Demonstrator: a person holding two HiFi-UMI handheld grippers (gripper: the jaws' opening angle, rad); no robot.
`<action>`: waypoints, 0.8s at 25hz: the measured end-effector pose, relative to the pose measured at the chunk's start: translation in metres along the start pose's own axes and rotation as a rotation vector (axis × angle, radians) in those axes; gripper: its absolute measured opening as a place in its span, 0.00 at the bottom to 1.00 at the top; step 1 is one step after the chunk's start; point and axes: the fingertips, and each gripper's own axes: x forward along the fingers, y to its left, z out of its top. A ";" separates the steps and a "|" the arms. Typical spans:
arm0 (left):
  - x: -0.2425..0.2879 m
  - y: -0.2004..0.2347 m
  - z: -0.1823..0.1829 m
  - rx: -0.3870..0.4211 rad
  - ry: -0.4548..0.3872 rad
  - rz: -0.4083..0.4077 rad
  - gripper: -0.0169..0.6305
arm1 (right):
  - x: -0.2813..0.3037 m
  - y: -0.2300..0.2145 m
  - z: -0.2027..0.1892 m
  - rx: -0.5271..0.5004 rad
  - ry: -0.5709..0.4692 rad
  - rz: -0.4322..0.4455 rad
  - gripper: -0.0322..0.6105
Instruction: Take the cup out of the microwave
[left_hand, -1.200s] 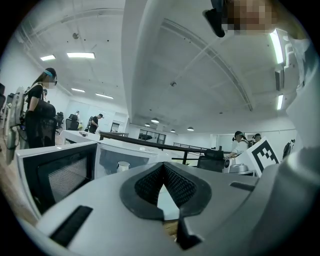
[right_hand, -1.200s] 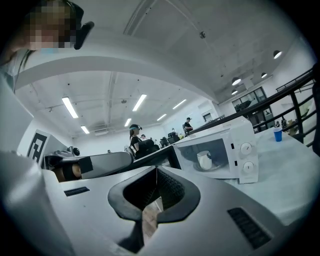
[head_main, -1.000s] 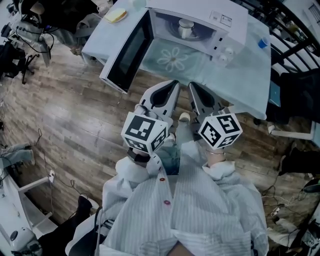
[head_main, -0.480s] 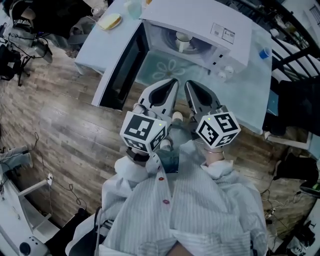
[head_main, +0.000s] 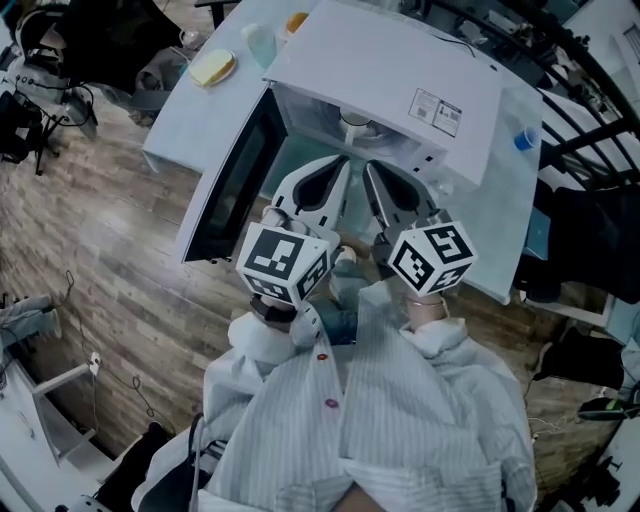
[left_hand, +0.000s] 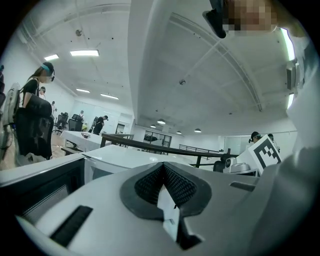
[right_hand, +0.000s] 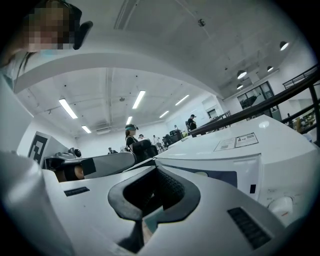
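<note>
Cup (head_main: 354, 121), small, pale and round-rimmed, stands inside the open cavity of a white box-shaped microwave (head_main: 400, 80), mostly hidden under the oven's top edge in the head view. The microwave sits on a pale blue-grey table (head_main: 190, 120), and its dark-windowed door (head_main: 225, 185) hangs swung out to the left. Two grey-and-white hand-held grippers point at the opening, side by side and near each other, each with a black-and-white marker cube at the back. The left gripper (head_main: 340, 162) has its jaws pressed together with nothing between them; its own view shows the dark ribbed pads (left_hand: 175, 185) meeting in a closed line. The right gripper (head_main: 371, 167) also has its jaws together and empty, its tip just short of the microwave's front, which fills the right side of its view (right_hand: 235, 160). Neither gripper touches the cup. Below the grippers is the person's pale striped shirt (head_main: 400, 430). At the far left of the table lie a yellow item on a small plate (head_main: 212, 68) and a translucent tumbler (head_main: 260, 42). A blue-capped bottle (head_main: 526, 86) stands at the right. The floor (head_main: 120, 260) is wood plank.
</note>
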 end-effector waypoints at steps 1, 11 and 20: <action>0.006 0.002 0.001 0.000 -0.001 0.004 0.04 | 0.003 -0.004 0.002 -0.001 0.001 0.005 0.10; 0.038 0.016 -0.003 -0.011 0.003 0.041 0.04 | 0.025 -0.023 0.004 -0.014 0.031 0.041 0.11; 0.047 0.034 -0.002 -0.021 0.024 0.021 0.04 | 0.043 -0.029 0.005 -0.005 0.046 0.015 0.10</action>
